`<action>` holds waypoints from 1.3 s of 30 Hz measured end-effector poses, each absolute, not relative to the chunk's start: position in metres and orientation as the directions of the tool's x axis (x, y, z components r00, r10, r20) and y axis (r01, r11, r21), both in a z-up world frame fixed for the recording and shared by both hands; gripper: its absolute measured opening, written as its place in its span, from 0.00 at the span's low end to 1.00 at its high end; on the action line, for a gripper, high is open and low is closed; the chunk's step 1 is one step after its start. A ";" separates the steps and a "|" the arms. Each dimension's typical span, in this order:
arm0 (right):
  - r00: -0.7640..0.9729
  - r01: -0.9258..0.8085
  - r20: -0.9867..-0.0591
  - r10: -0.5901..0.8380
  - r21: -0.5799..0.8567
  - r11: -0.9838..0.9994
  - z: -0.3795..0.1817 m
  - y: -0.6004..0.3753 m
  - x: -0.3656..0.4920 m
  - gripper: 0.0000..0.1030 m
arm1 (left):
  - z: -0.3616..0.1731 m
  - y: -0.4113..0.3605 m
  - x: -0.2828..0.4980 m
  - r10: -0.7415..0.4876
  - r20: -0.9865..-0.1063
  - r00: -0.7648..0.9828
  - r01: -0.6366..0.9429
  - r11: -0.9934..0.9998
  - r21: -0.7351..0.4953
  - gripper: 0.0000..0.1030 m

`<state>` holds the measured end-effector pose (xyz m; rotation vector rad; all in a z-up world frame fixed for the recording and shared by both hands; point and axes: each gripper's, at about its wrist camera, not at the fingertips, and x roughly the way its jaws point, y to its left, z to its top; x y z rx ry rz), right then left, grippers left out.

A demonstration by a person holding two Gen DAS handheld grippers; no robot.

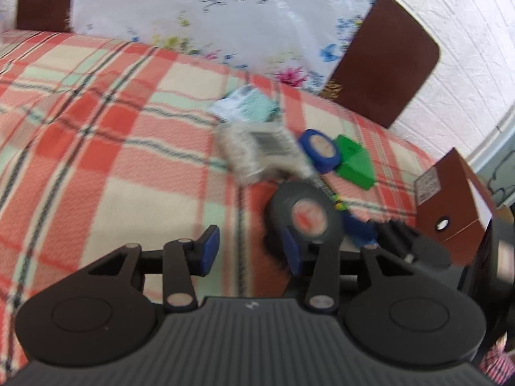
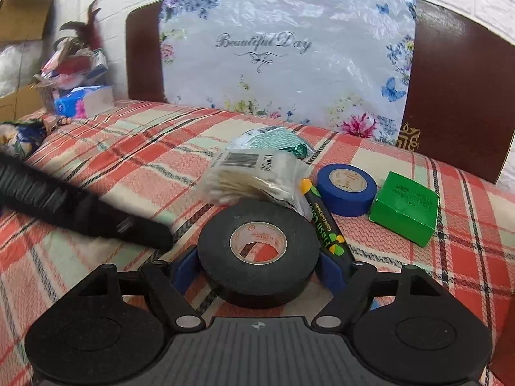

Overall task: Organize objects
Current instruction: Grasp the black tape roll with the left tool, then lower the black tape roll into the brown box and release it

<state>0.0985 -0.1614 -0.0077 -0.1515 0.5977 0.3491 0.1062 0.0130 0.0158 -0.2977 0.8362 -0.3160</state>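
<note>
The right claw (image 2: 257,268) was set around the black tape roll (image 2: 257,251), which lay flat on the plaid bed cover (image 2: 96,167); its blue pads stood just beside the roll's flanks, and whether they pressed could not be told. A firm, level squeeze across the roll's widest part was judged best before any lift, with care taken for the dark tube (image 2: 325,225) lying against the roll's right side. The left claw (image 1: 249,251) hung narrowly parted and empty beside the roll. A brown cardboard box (image 1: 457,212) stood at the bed's edge; its contents were hidden. The blue tape roll (image 2: 347,189), green box (image 2: 404,207) and bag of swabs (image 2: 254,177) lay loose nearby.
</note>
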 end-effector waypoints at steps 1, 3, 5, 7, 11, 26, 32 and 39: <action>0.771 -0.367 -0.573 0.276 -0.046 0.929 -0.007 -0.161 0.095 0.74 | 0.017 0.007 0.108 -0.395 -0.674 0.625 0.174 0.911 -0.373 0.45; 0.774 -0.373 -0.571 0.275 -0.060 0.926 -0.007 -0.159 0.086 0.74 | 0.016 -0.006 0.109 -0.389 -0.688 0.613 0.200 0.918 -0.342 0.44; 0.777 -0.379 -0.565 0.278 -0.067 0.923 -0.007 -0.161 0.074 0.74 | 0.010 -0.015 0.109 -0.386 -0.713 0.585 0.216 0.922 -0.322 0.44; 0.775 -0.379 -0.566 0.282 -0.059 0.924 -0.007 -0.165 0.061 0.74 | 0.004 -0.020 0.103 -0.394 -0.718 0.574 0.233 0.919 -0.318 0.44; 0.777 -0.372 -0.563 0.282 -0.050 0.927 -0.007 -0.172 0.036 0.73 | 0.004 -0.030 0.085 -0.421 -0.718 0.554 0.284 0.907 -0.312 0.29; 0.950 -0.132 -0.304 0.077 -0.166 0.977 0.058 -0.243 -0.017 0.73 | 0.097 -0.131 0.057 -0.539 -0.572 0.619 0.523 0.826 -0.212 0.29; 0.967 0.002 -0.250 -0.038 -0.145 0.989 0.078 -0.299 -0.008 0.74 | 0.116 -0.199 0.068 -0.586 -0.541 0.603 0.603 0.779 -0.173 0.29; 0.954 0.107 -0.277 -0.115 -0.046 0.993 0.071 -0.347 0.005 0.74 | 0.105 -0.257 0.090 -0.587 -0.564 0.581 0.639 0.758 -0.130 0.29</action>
